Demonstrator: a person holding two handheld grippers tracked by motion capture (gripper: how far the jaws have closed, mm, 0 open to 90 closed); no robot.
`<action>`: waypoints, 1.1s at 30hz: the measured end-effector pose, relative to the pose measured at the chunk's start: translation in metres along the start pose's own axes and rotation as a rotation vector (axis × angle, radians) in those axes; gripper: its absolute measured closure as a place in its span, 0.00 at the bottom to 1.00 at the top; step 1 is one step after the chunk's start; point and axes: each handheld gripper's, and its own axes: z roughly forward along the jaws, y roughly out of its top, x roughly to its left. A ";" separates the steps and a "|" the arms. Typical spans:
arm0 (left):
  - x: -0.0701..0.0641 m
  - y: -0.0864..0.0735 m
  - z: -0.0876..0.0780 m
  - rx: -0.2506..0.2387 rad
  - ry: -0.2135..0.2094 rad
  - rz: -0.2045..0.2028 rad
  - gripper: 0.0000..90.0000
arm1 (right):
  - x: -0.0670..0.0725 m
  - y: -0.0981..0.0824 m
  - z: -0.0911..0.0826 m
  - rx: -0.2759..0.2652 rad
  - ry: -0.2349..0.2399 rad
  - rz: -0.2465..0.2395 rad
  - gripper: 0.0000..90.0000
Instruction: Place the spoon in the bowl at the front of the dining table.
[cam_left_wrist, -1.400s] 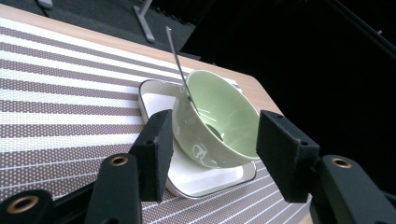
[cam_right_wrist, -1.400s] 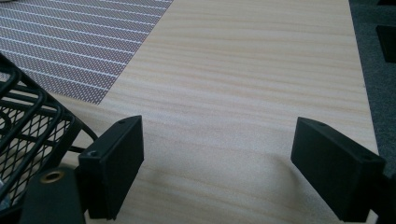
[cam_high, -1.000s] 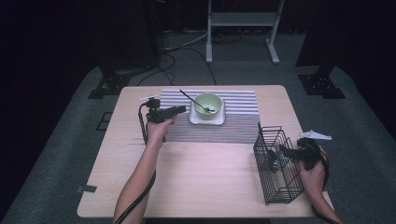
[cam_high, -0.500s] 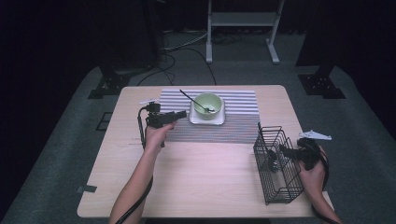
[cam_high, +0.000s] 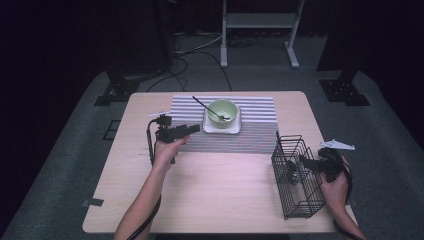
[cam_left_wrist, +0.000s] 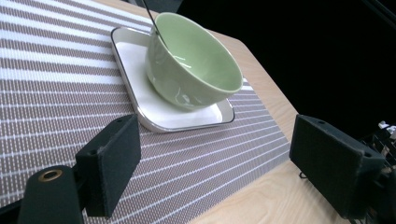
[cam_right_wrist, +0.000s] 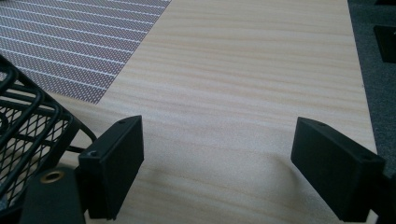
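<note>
Dark floor is seen around a wooden table (cam_high: 215, 190). At left, the left gripper (cam_high: 192, 129) has just been opened wide, nothing between its jaws, aimed at the green bowl (cam_high: 222, 110) on its white tray (cam_high: 220, 127), so a grasp seems near. At right, the right gripper (cam_high: 302, 161) is held open and empty beside the wire basket (cam_high: 295, 200).

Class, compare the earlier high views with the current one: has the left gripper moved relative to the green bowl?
Yes, slightly. The left gripper has drawn back from the green bowl toward the person, its jaws just having been opening, empty.
</note>
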 end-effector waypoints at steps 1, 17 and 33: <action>0.000 -0.001 -0.001 0.001 -0.003 -0.001 0.13 | 0.000 0.000 0.000 0.000 0.000 0.000 0.18; -0.009 -0.021 -0.010 0.042 -0.014 0.023 0.11 | 0.000 0.000 0.000 0.001 -0.002 -0.001 0.18; -0.024 -0.036 -0.020 0.066 -0.044 0.055 0.11 | 0.000 0.000 0.000 0.001 -0.003 -0.002 0.18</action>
